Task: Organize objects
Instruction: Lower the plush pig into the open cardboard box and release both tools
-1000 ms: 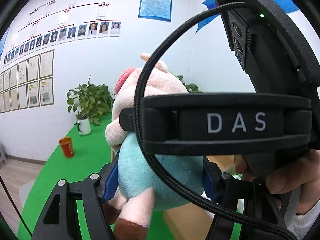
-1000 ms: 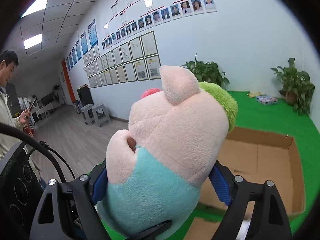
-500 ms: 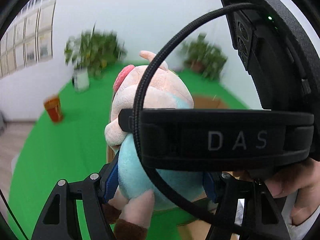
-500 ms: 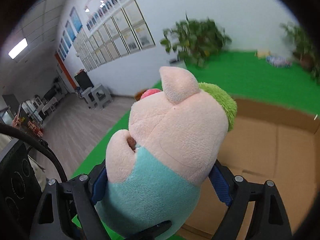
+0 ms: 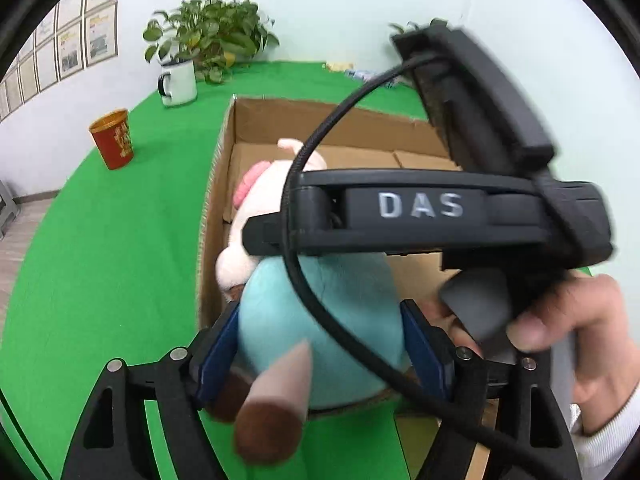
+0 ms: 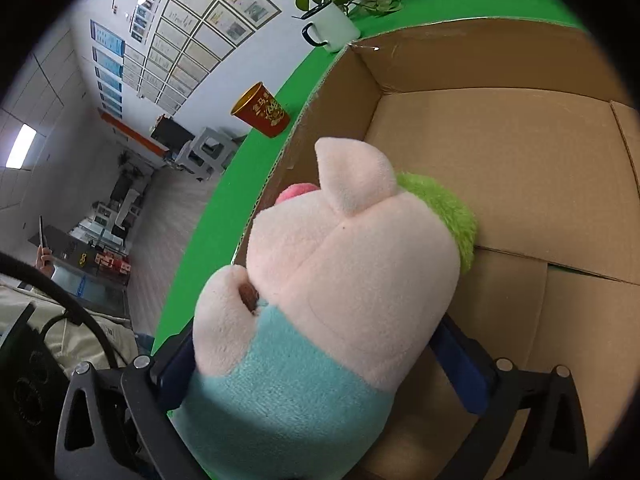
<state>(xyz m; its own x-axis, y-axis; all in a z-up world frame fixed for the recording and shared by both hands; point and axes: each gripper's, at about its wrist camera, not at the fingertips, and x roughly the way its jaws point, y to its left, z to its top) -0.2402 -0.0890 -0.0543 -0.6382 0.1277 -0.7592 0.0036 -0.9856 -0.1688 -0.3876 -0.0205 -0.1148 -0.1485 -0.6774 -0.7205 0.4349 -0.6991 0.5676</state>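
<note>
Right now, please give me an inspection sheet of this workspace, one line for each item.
Surface: green mat.
Job's things: plush pig held over the open cardboard box; no other item seen inside it.
Clutter: red cup, white mug, both on the mat.
Grippers: left gripper and right gripper both clamp the pig's teal body.
Cables: black cable loops across the pig.
Surroundings: potted plant, framed papers on the wall.

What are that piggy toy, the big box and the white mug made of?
Plush pig: soft fleecy fabric, fuzzy pile visible. Cardboard box: plain brown corrugated board, fluted cut edge showing. White mug: glossy, dark-rimmed, probably enamelled metal, possibly ceramic.
</note>
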